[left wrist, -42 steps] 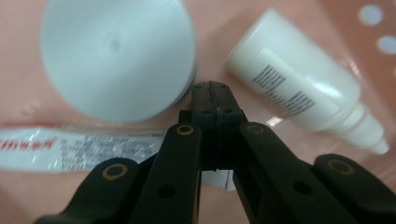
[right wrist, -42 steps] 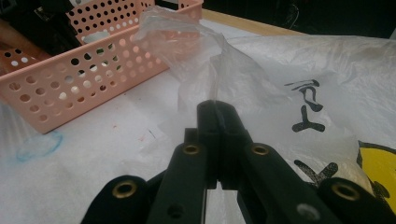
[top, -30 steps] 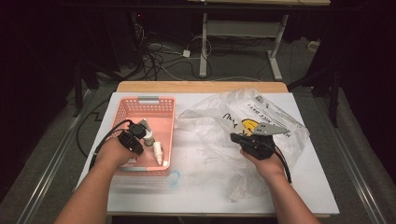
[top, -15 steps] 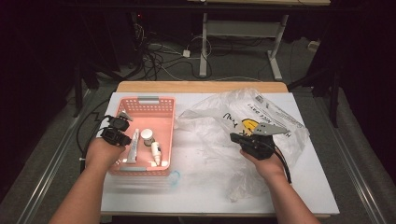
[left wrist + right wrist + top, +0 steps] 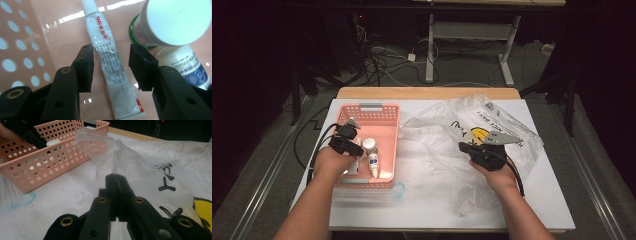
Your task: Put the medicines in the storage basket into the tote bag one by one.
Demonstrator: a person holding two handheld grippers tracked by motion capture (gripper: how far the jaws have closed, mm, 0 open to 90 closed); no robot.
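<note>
My left gripper [image 5: 354, 149] reaches down into the pink basket [image 5: 377, 107]. Its jaws have just been opening and now stand apart. A white tube with red print [image 5: 110, 67] lies flat on the basket floor between the pads, touched by neither. Beside the tube are a white-lidded jar [image 5: 175, 22] and a small bottle with a blue label [image 5: 185, 65]. My right gripper [image 5: 463, 146] rests on the table to the right, shut on a fold of the clear plastic bag [image 5: 140, 162], whose film rises from its tips [image 5: 116, 178].
The plastic bag [image 5: 447, 125] sprawls over the right half of the white table [image 5: 542, 200]. A faint blue ring [image 5: 398, 190] lies just in front of the basket. Cables and table legs crowd the dark floor beyond the far edge.
The left hand has shifted a little to the left inside the basket, and the tube now lies on the basket floor. The right hand and bag have not moved.
</note>
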